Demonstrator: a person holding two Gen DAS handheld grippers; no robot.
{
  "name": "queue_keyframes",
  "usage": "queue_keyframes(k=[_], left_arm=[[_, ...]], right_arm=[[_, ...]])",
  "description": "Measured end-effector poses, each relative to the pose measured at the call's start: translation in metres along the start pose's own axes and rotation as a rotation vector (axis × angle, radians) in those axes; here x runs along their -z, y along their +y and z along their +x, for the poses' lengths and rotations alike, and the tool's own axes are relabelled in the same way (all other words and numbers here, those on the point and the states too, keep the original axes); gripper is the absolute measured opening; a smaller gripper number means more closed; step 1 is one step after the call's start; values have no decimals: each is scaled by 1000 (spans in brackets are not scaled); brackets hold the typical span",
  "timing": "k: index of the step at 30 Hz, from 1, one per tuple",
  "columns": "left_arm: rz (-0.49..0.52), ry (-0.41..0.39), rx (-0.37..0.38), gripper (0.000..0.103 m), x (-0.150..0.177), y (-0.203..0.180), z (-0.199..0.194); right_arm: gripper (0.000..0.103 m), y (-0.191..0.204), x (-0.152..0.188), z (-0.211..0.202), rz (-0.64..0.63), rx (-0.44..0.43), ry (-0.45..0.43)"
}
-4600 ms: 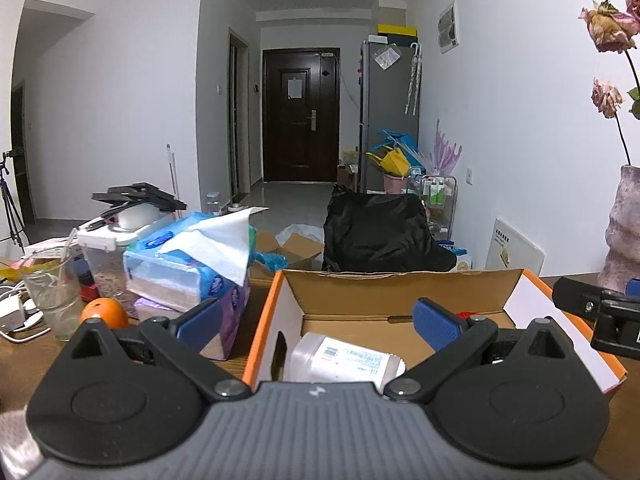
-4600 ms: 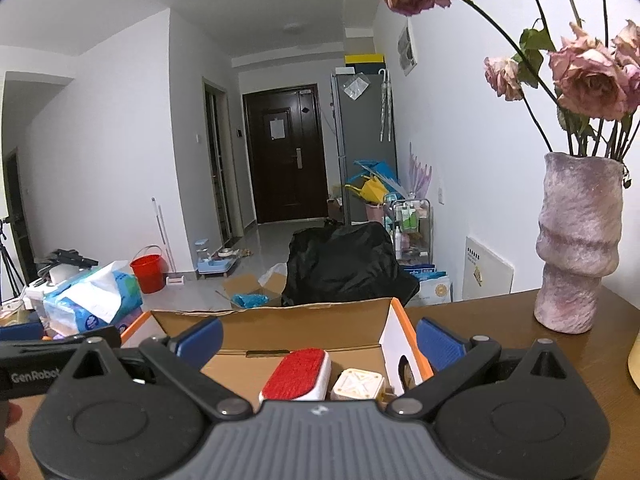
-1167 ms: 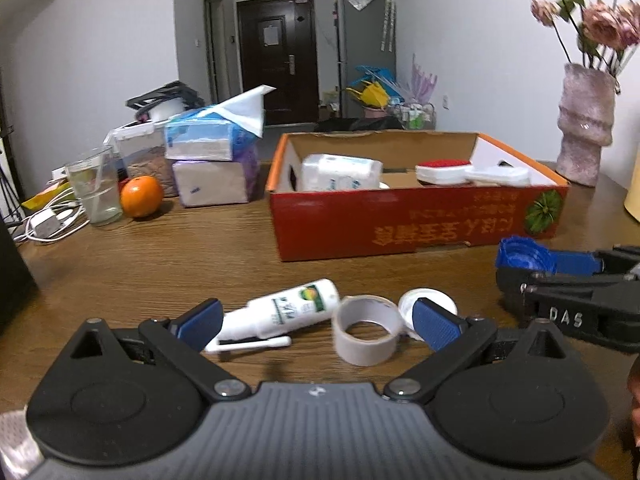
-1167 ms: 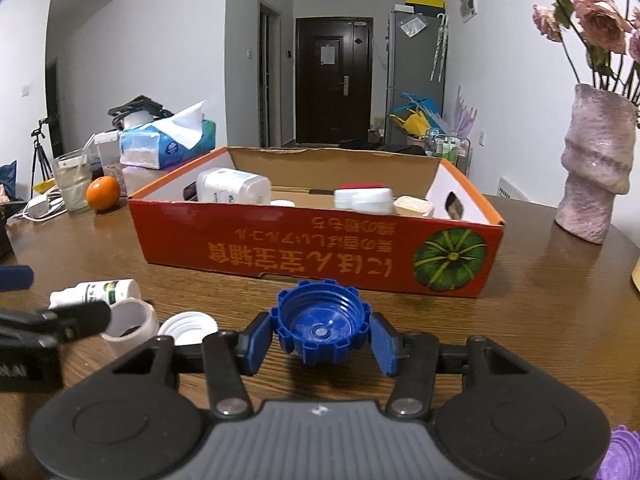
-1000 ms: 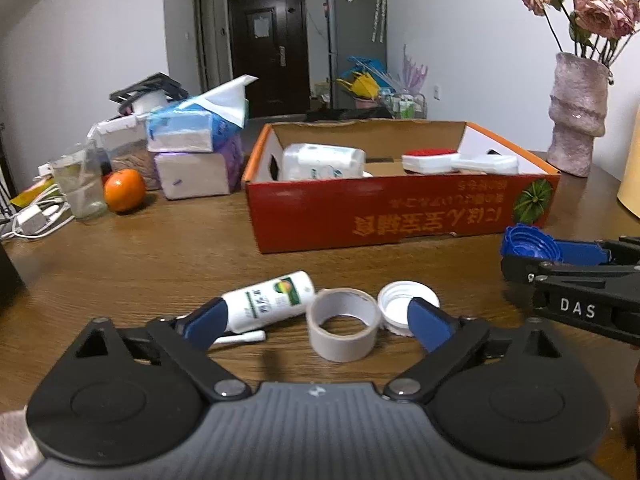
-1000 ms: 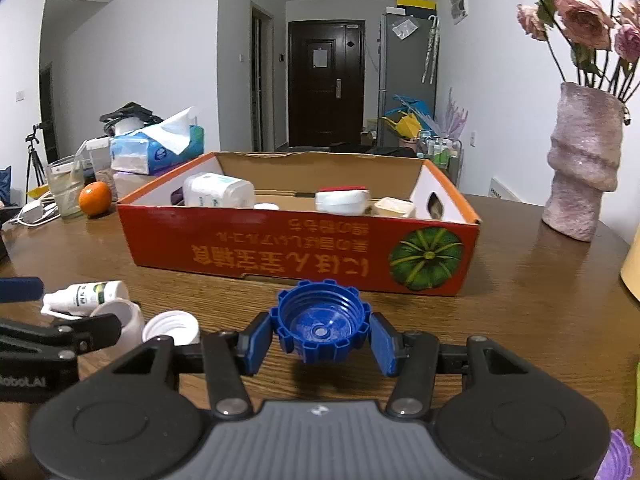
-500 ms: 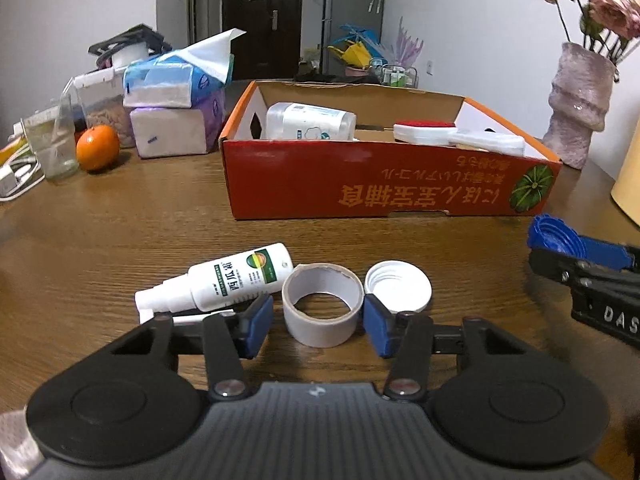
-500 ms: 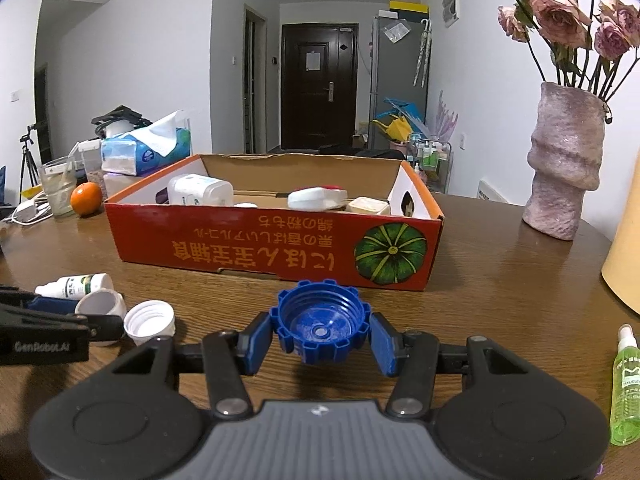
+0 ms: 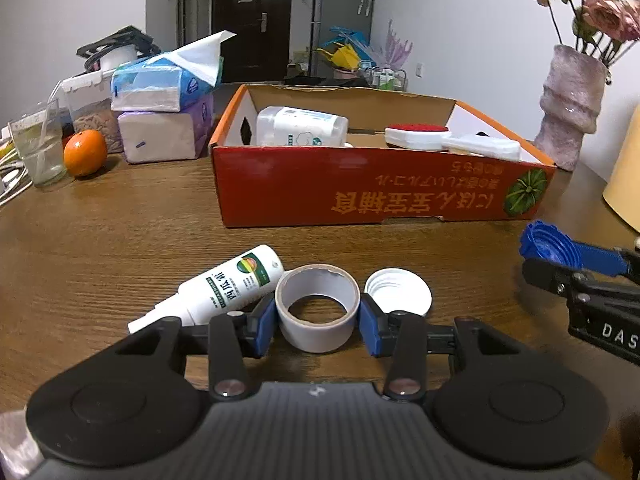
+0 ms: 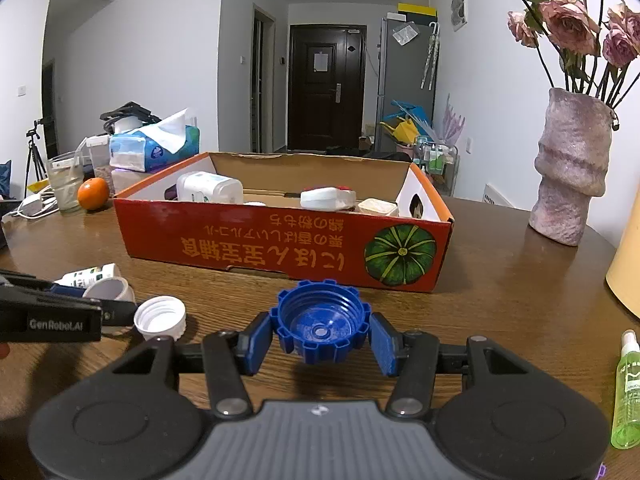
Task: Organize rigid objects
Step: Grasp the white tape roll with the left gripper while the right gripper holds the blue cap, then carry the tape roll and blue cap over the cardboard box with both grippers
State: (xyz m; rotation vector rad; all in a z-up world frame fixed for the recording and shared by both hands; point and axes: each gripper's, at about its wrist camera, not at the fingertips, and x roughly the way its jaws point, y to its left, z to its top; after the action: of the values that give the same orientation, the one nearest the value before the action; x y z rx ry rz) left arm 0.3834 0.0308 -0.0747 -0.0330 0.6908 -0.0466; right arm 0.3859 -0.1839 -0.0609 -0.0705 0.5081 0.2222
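Now we keep left tool (image 9: 318, 318) closing squarely on tape roll (image 9: 318, 306) sides; right tool (image 10: 322, 336) grips blue cap (image 10: 322, 324); lift straight, avoid white cap (image 9: 399, 292).

Both wrist views look low across the table (image 9: 120, 216), sharing the red box (image 10: 280, 248).

Wood table (image 9: 120, 232), red box (image 9: 380, 196), spray btl (image 9: 224, 284), tape roll (image 9: 318, 312), white cap (image 9: 400, 292), orange (image 9: 85, 152), vase (image 9: 570, 104)
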Motion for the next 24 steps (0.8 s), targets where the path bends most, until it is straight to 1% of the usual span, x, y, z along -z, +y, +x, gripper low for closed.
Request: queue_keyframes(k=[4, 9, 13, 17, 24], left_arm=[[12, -30, -8, 44, 0, -1, -7], [18, -78, -11, 44, -4, -3, -20], [29, -132, -15, 44, -7, -5, -32], [36, -168, -17, 44, -12, -8, -40], [22, -235, -22, 44, -28, -12, -49]], right_arm=[[52, 0, -1, -3, -1, -5, -13], [52, 0, -6, -12, -3, -13, -49], [52, 0, -13, -24, -13, -7, -95], [52, -3, -20, -34, -15, 2, -138], [52, -7, -30, -39, -8, 11, -177]])
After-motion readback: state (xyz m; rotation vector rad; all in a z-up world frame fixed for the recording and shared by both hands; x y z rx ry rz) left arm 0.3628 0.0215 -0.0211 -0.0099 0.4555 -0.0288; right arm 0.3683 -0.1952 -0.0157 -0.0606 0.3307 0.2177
